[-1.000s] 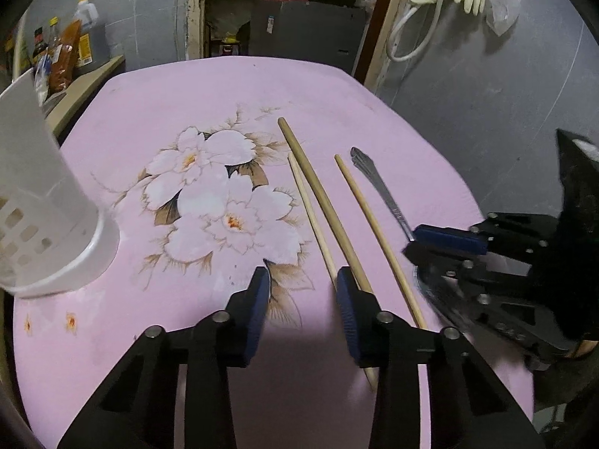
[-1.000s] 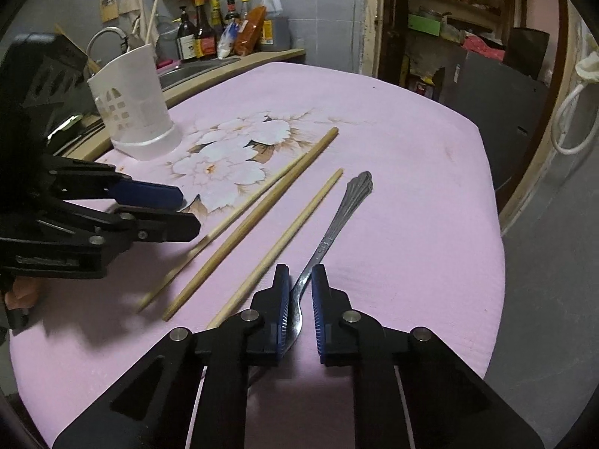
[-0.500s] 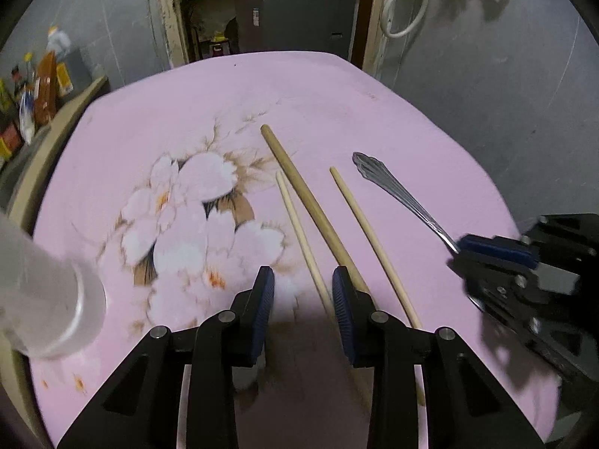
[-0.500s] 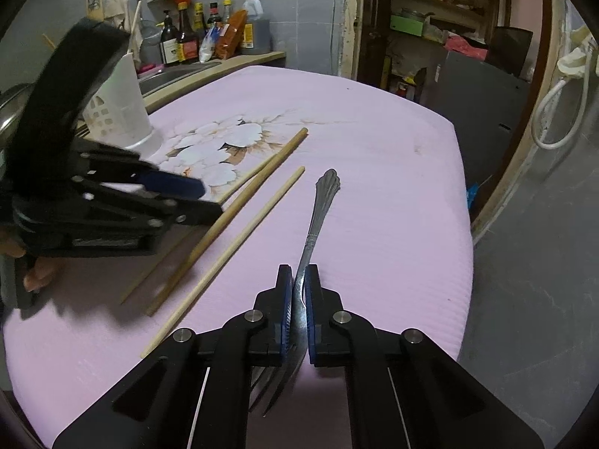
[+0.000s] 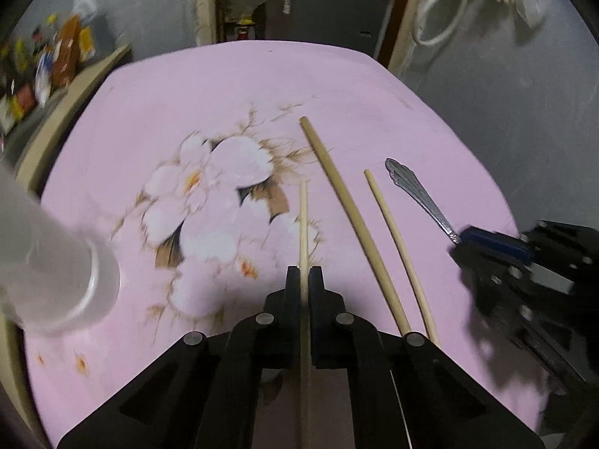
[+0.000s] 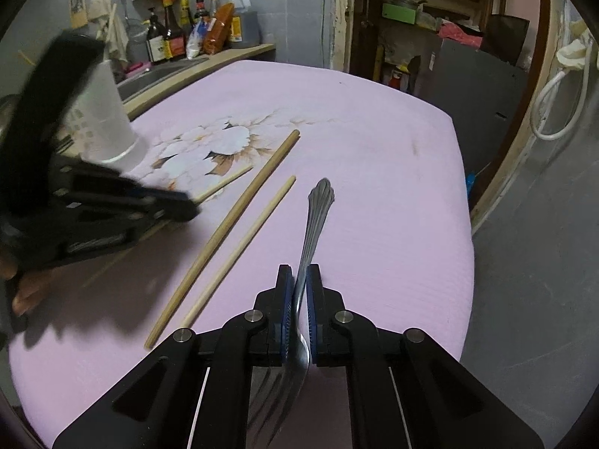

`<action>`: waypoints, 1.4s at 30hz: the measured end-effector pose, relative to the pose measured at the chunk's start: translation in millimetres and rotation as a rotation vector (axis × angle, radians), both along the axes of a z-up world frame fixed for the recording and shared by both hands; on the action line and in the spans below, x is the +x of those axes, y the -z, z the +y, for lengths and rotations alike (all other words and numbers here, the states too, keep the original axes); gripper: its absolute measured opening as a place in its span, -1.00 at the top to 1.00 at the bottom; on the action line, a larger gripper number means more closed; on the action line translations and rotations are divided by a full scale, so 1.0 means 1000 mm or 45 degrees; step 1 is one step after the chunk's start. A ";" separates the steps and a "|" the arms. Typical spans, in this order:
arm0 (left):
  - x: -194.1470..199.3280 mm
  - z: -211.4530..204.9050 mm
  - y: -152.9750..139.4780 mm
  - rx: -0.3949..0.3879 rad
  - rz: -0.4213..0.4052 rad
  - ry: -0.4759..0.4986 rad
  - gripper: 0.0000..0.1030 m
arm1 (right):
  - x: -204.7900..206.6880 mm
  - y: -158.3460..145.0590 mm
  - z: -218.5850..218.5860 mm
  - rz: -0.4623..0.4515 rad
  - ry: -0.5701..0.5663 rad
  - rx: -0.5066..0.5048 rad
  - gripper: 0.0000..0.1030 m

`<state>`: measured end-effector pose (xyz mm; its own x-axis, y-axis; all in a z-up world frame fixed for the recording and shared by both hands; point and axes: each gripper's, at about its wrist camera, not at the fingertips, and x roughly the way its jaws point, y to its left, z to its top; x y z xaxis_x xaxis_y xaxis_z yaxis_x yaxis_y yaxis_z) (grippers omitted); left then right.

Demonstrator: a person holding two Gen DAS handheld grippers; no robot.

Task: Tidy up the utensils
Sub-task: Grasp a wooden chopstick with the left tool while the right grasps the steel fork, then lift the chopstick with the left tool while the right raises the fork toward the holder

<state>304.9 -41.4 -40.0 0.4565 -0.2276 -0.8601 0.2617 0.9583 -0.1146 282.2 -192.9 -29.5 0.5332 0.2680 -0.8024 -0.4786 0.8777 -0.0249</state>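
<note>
Left wrist view: a pink table [image 5: 337, 86] with a white flower print fills most of the picture. At its left edge stands a white utensil holder [image 5: 56, 262] (blurred here). The left gripper [image 5: 304, 280] has just closed, and its fingers pinch a thin chopstick [image 5: 303, 217] that runs straight ahead over the flowers. Just to the right lie a thick chopstick [image 5: 344, 205] and another thin one [image 5: 393, 232], side by side and apart. The right gripper [image 6: 295, 280] is clamped narrow on a metal fork [image 6: 316, 220], handle pointing away over the table.
</note>
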 end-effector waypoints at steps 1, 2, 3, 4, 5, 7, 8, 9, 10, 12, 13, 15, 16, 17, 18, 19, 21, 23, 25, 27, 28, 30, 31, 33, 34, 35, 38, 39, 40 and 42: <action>-0.002 0.005 0.000 -0.032 0.008 -0.016 0.95 | 0.004 0.001 0.004 0.004 0.007 -0.019 0.90; -0.004 0.009 -0.001 -0.060 0.013 -0.029 0.95 | 0.008 0.002 0.006 0.008 0.015 -0.030 0.89; -0.005 0.013 -0.001 -0.081 0.018 -0.037 0.95 | 0.013 0.004 0.009 0.018 0.026 -0.040 0.88; -0.007 0.016 -0.002 -0.103 0.024 -0.044 0.95 | 0.017 0.006 0.012 0.022 0.029 -0.048 0.84; -0.010 0.018 -0.003 -0.118 0.023 -0.051 0.95 | 0.019 0.007 0.015 0.024 0.024 -0.063 0.80; -0.013 0.022 -0.004 -0.133 0.011 -0.067 0.95 | 0.022 0.009 0.020 0.031 0.004 -0.087 0.70; -0.015 0.022 -0.005 -0.137 0.006 -0.071 0.95 | 0.024 0.010 0.020 0.043 0.009 -0.085 0.67; -0.019 0.022 -0.007 -0.138 0.001 -0.070 0.95 | 0.026 0.009 0.020 0.057 0.019 -0.075 0.67; -0.021 0.021 -0.007 -0.140 -0.006 -0.070 0.95 | 0.029 0.009 0.019 0.075 0.030 -0.065 0.67; -0.026 0.021 -0.009 -0.148 -0.032 -0.071 0.95 | 0.033 0.009 0.016 0.107 0.073 -0.033 0.72; -0.029 0.021 -0.010 -0.152 -0.047 -0.075 0.95 | 0.035 0.008 0.015 0.116 0.089 -0.023 0.77; -0.037 0.021 -0.009 -0.172 -0.064 -0.077 0.95 | 0.035 0.005 0.014 0.129 0.107 -0.005 0.84; -0.041 0.021 -0.010 -0.185 -0.072 -0.076 0.95 | 0.035 0.004 0.012 0.131 0.116 0.015 0.86; -0.045 0.021 -0.012 -0.195 -0.083 -0.077 0.95 | 0.034 0.002 0.009 0.128 0.123 0.053 0.89; -0.048 0.022 -0.013 -0.204 -0.093 -0.079 0.95 | 0.031 0.001 0.006 0.122 0.127 0.089 0.89; -0.049 0.023 -0.015 -0.221 -0.111 -0.081 0.95 | 0.029 0.000 0.005 0.116 0.129 0.110 0.89; -0.047 0.024 -0.020 -0.251 -0.149 -0.089 0.95 | 0.020 -0.003 0.000 0.086 0.128 0.190 0.89; -0.053 0.029 -0.027 -0.289 -0.221 -0.105 0.95 | 0.003 -0.007 -0.002 0.019 0.116 0.262 0.90; -0.062 0.037 -0.033 -0.321 -0.298 -0.105 0.95 | -0.014 -0.014 -0.001 -0.070 0.097 0.308 0.90; -0.071 0.037 -0.037 -0.316 -0.365 -0.116 0.95 | -0.033 -0.021 0.000 -0.162 0.080 0.356 0.90; -0.076 0.037 -0.039 -0.317 -0.401 -0.125 0.95 | -0.041 -0.025 0.001 -0.215 0.074 0.370 0.90; -0.085 0.040 -0.042 -0.342 -0.462 -0.132 0.95 | -0.057 -0.033 0.003 -0.315 0.064 0.391 0.90; -0.089 0.042 -0.045 -0.363 -0.502 -0.128 0.95 | -0.064 -0.036 0.003 -0.359 0.059 0.400 0.90; -0.095 0.042 -0.052 -0.394 -0.596 -0.119 0.95 | -0.074 -0.040 0.007 -0.443 0.056 0.403 0.90; -0.100 0.042 -0.056 -0.403 -0.650 -0.116 0.95 | -0.080 -0.042 0.008 -0.480 0.055 0.406 0.90; -0.105 0.041 -0.059 -0.407 -0.701 -0.116 0.95 | -0.082 -0.043 0.010 -0.506 0.054 0.412 0.90; -0.115 0.041 -0.064 -0.415 -0.800 -0.124 0.95 | -0.089 -0.047 0.013 -0.580 0.047 0.443 0.90; -0.117 0.042 -0.065 -0.421 -0.820 -0.127 0.95 | -0.090 -0.048 0.015 -0.599 0.047 0.447 0.90; -0.119 0.043 -0.066 -0.426 -0.845 -0.131 0.95 | -0.090 -0.049 0.015 -0.611 0.045 0.450 0.90; -0.125 0.046 -0.068 -0.430 -0.891 -0.140 0.95 | -0.092 -0.052 0.016 -0.653 0.041 0.458 0.90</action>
